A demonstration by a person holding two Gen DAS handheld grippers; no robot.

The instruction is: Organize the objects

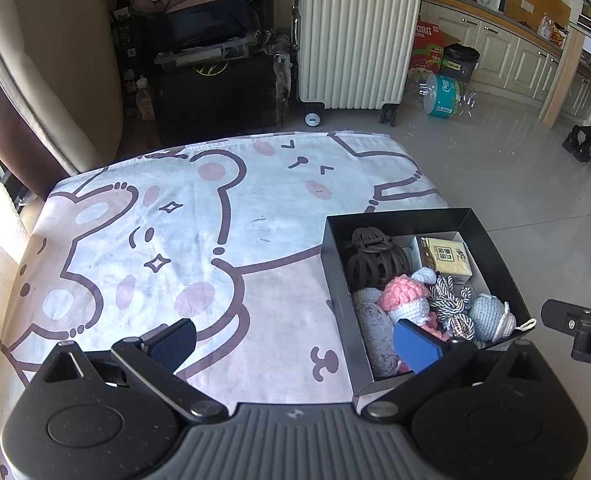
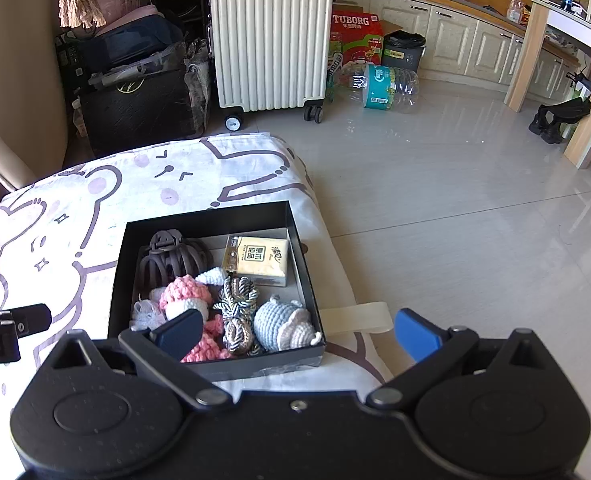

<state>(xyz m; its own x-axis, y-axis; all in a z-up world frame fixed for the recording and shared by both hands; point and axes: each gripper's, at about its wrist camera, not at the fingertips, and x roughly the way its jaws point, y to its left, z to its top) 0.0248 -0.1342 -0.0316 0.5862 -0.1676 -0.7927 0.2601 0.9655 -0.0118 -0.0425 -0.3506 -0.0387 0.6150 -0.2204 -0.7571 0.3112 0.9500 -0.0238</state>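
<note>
Box (image 2: 215,216) sits lower middle of right view, on bear blanket (image 1: 175,220). Small things packed inside so they stay together: hair clip (image 2: 167,260), tissue pack (image 2: 261,258), pink knit toy (image 2: 185,292), rope (image 2: 235,304), blue knit toy (image 2: 273,322). Blanket bare around box. Left gripper (image 1: 295,340) jaws wide apart, holding nothing. Right gripper (image 2: 295,334) same, hovering near box edge. Job looks nearly done.

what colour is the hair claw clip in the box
Dark brown hair claw clip, clearest in the right wrist view.

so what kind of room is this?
Probably a lived-in home, open to a kitchen: a suitcase on the tiled floor, cream cabinets under a counter, and a cartoon-print blanket over the work surface.
</note>
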